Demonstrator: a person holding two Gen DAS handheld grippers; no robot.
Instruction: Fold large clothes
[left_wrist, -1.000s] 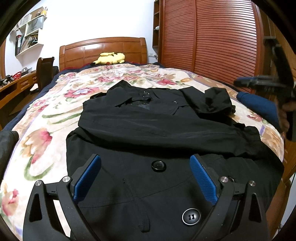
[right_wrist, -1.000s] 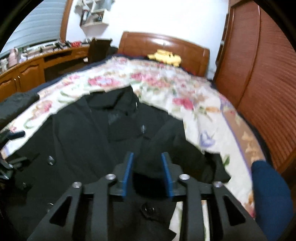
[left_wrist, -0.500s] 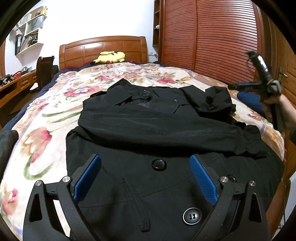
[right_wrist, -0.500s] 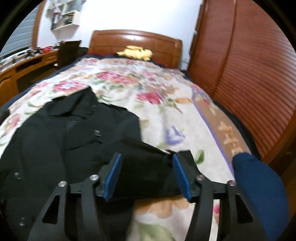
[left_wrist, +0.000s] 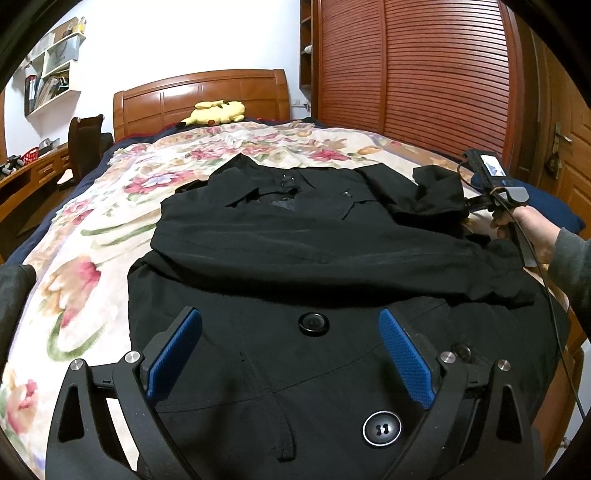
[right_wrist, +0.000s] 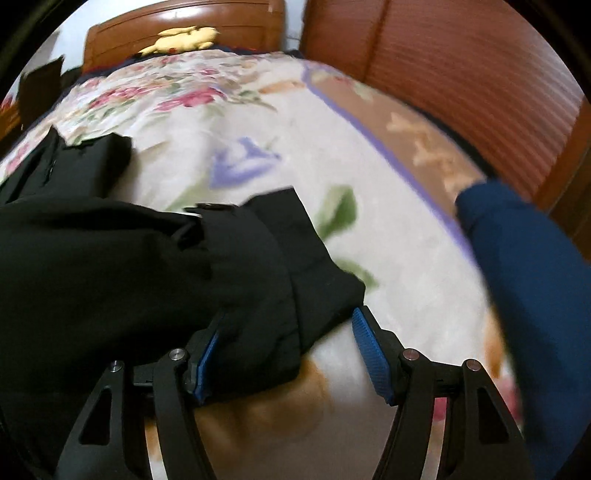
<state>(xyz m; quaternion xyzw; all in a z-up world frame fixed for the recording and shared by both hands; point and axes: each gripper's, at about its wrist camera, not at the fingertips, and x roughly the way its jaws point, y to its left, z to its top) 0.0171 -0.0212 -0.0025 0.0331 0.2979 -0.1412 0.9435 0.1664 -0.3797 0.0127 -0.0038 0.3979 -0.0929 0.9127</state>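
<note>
The left gripper (left_wrist: 290, 354) hovers with jaws wide apart over the black coat (left_wrist: 295, 258) on the bed (left_wrist: 92, 229).

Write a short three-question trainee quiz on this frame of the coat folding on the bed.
1. True or false: the left gripper is shut on the black buttoned coat.
2. Which sleeve already lies folded across the coat's chest? A) the one from the left-gripper side B) neither
3. Fill in: the right gripper stands open with the bunched black ____ between its blue pads.

Key: 1 false, its jaws stand wide open above the coat's hem. 2 A, the folded black sleeve runs across the coat. 3 sleeve; it lies at the coat's right side on the floral bedspread.
</note>
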